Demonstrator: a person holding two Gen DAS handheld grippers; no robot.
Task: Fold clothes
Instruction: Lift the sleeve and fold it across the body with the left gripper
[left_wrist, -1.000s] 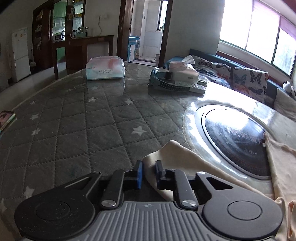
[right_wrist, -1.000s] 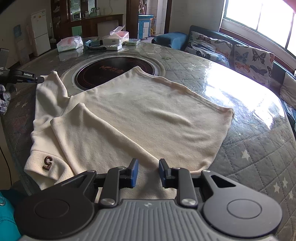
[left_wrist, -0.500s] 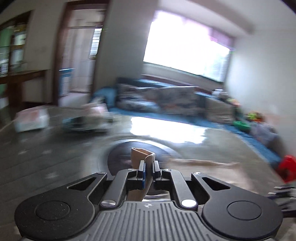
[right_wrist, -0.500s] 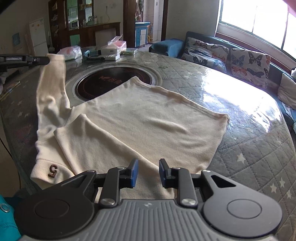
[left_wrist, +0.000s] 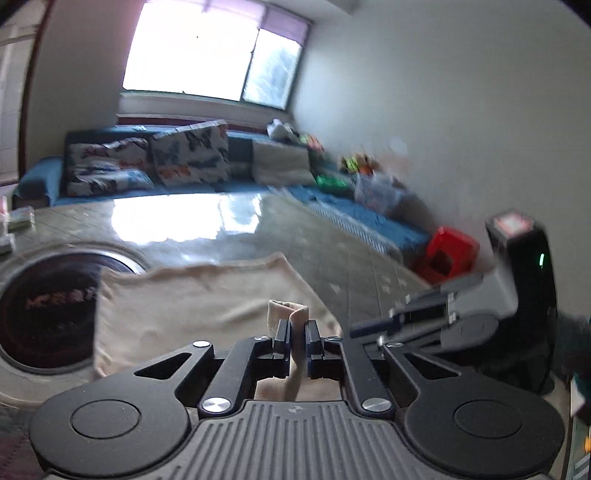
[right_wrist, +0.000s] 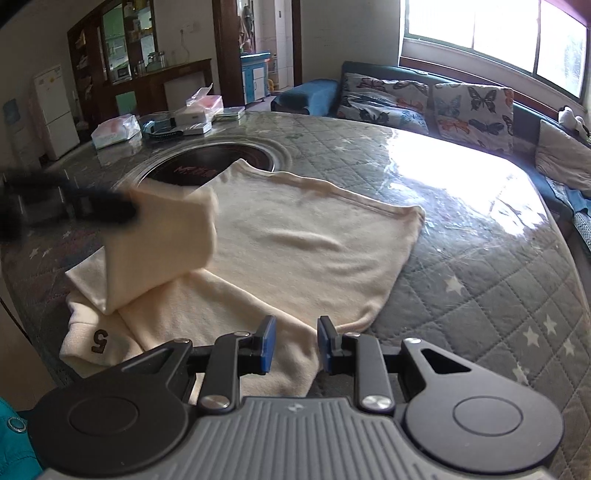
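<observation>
Right wrist view shows our big round table (right_wrist: 480, 266) first. It wears a gray quilted cover with white stars, under a shiny clear sheet. A dark round cooker plate (right_wrist: 221, 162) sits sunk in the middle.

Our cream shirt (right_wrist: 295, 243) lies flat on the table, its far edge over the plate. It looks soft and a bit fuzzy, like fleece. Near the close edge, a brown 5 (right_wrist: 100, 340) is sewn on a cuff.

1 sleeve (right_wrist: 162, 243) is lifted up over the shirt. We think it is held high so it can fold across the body.

Our left gripper (left_wrist: 295, 334) is clamped on the sleeve end. A small loop of cloth sticks up between its fingers. In the right wrist view it is only a dark blur (right_wrist: 70, 210) at the sleeve.

Our right gripper (right_wrist: 293, 345) hangs low over the near part of the shirt. Its blue pads (right_wrist: 266, 345) stand apart, with nothing between them. We think it waits there to press or grab the cloth next.

A tissue pack (right_wrist: 116, 130) and some boxes (right_wrist: 194, 116) sit far back on the table.
</observation>
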